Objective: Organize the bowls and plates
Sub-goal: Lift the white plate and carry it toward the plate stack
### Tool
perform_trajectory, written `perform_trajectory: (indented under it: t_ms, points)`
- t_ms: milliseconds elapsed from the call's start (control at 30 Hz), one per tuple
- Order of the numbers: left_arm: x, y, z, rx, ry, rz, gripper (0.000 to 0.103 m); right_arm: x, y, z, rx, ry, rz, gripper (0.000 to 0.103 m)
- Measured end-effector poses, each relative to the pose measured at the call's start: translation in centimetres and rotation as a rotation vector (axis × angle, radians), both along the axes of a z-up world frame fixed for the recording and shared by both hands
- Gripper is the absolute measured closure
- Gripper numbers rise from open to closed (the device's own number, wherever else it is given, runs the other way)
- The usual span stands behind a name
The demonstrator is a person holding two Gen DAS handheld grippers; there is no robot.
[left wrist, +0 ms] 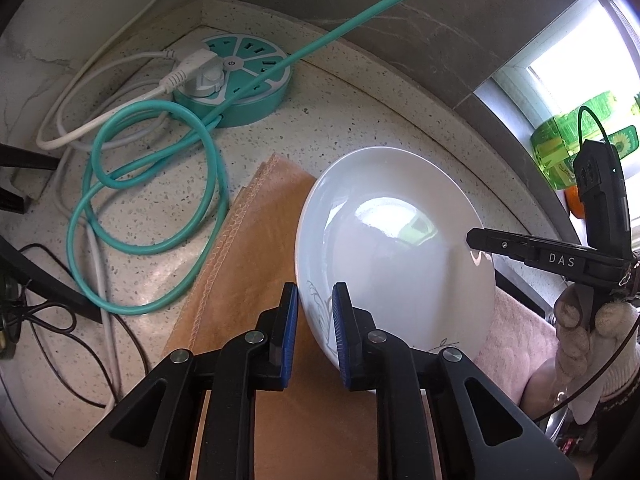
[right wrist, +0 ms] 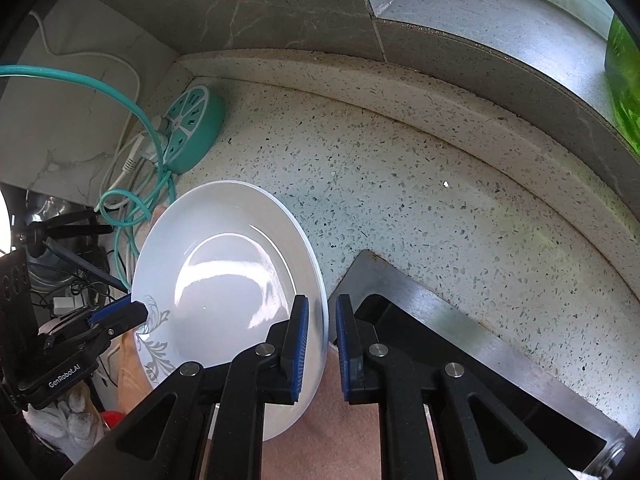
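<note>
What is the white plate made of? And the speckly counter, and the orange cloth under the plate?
White plate: probably glazed ceramic or porcelain; it is glossy, mirrors the window, and has a printed grey leaf pattern. Counter: looks like polished stone or terrazzo, pale with dark specks. Orange cloth: soft woven fabric, matte, with a stitched hem; the exact fibre is unclear.

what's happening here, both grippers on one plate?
Yes. A person with a handheld gripper in each gloved hand holds one white plate by opposite rims. The left gripper has its fingers closed on the rim with the leaf pattern; the right gripper is closed on the opposite rim. The plate is tilted above an orange cloth on the speckled counter, beside the sink. A teal power strip sits in the corner.
</note>
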State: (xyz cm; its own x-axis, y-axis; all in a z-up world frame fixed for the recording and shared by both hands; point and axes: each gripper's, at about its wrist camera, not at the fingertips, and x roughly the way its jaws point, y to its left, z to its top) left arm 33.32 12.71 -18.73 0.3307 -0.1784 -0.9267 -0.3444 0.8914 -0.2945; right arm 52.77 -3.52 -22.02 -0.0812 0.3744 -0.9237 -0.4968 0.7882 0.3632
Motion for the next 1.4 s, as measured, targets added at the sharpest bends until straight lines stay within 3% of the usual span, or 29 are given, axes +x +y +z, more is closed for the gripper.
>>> perform_trajectory:
  t_ms: [67,733,1400]
  points:
    - [0.0,0.1,-0.1,-0.002,0.002,0.001,0.089,0.0,0.0,0.0,-0.002,0.0,-0.003,0.097]
    - [-0.9,-0.2,0.9,-0.023,-0.013,0.012,0.091,-1.0,-0.9,0.8,-0.017,-0.01,-0.027,0.097]
    - [-2.8,-1.5,5.6,-0.022,-0.097,-0.061,0.091,-3.7,-3.9,5.5,0.003,-0.041,-0.091,0.097]
